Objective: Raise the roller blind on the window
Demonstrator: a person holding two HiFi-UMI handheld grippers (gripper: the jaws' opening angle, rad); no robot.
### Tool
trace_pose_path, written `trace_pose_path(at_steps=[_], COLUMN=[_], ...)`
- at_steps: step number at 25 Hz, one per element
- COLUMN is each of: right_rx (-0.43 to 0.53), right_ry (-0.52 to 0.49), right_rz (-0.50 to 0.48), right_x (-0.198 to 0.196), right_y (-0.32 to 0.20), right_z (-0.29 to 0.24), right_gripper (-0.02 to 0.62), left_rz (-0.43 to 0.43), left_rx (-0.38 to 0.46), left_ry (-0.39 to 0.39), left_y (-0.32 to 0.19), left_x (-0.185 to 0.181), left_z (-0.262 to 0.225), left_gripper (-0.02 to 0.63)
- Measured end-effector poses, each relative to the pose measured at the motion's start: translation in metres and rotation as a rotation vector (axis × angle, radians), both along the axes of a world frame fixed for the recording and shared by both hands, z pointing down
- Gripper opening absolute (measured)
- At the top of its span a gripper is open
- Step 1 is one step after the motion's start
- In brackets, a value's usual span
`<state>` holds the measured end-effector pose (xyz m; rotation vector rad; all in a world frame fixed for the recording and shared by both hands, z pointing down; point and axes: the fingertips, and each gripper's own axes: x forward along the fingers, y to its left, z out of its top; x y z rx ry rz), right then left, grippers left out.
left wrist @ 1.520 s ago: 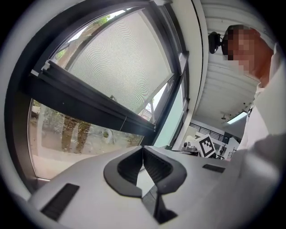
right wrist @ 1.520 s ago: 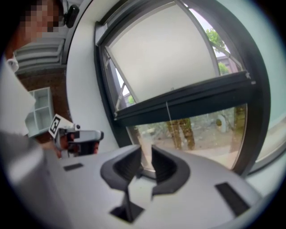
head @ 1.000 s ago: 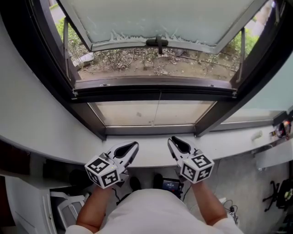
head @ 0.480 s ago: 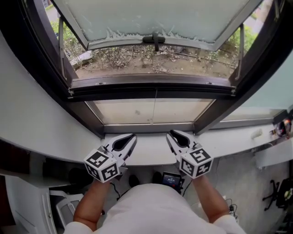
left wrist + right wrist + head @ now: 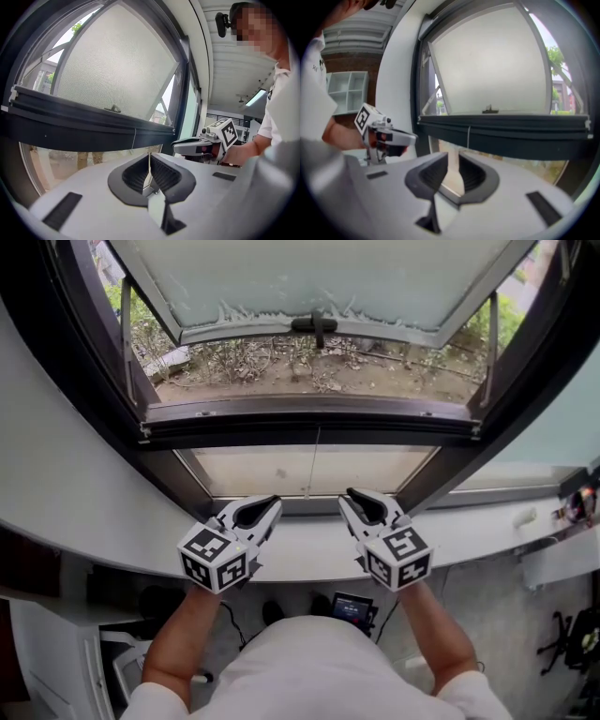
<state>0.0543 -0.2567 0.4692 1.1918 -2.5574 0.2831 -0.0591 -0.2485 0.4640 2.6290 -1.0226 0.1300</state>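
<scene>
Step in hand (judgement): approach only. The blind is not yet touched and nothing is gripped.

- Black-and-white left gripper (image 5: 273,502): jaws pressed together, nothing between them.
- Matching right gripper (image 5: 349,495): jaws parted, gap empty.
- The 2 grippers hover side by side over the white window sill (image 5: 487,532), tips toward the glass.

Just beyond the tips is the pale lower window pane (image 5: 375,470). I cannot tell whether blind fabric covers it.

A thin pale pull cord (image 5: 317,460) hangs down across that pane from the middle of a dark horizontal bar (image 5: 234,430). I take the bar for the roller blind's rail. The cord lies ahead of and above the grippers, roughly midway between them, touching neither.

Farthest is the frosted glass sash (image 5: 319,277), swung open outward.

Next move (judgement): carry 1 gripper forward and up so the cord sits between its pads, then close. The right is ready; the left must open first. The cord is thin, so alignment matters.
</scene>
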Motion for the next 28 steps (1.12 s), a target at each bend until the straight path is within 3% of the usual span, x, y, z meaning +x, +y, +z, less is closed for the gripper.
trace_pose_path(at_steps=[9, 18, 28], right_rx=[0.096, 0.191, 0.242], right_ry=[0.075, 0.217, 0.385], right_rz=[-0.012, -0.043, -0.076], right_x=[0.001, -0.004, -0.003], right_y=[-0.031, -0.052, -0.077], right_z=[-0.026, -0.038, -0.033], right_gripper=[0.064, 0.064, 0.071], left_rz=[0.009, 0.004, 0.016], left_rx=[0.068, 0.135, 0.225], left_ry=[-0.074, -0.174, -0.376], left_y=[-0.029, -0.054, -0.076], left_x=[0.003, -0.001, -0.001], left_z=[-0.017, -0.029, -0.031], left_gripper=[0.023, 0.025, 0.04])
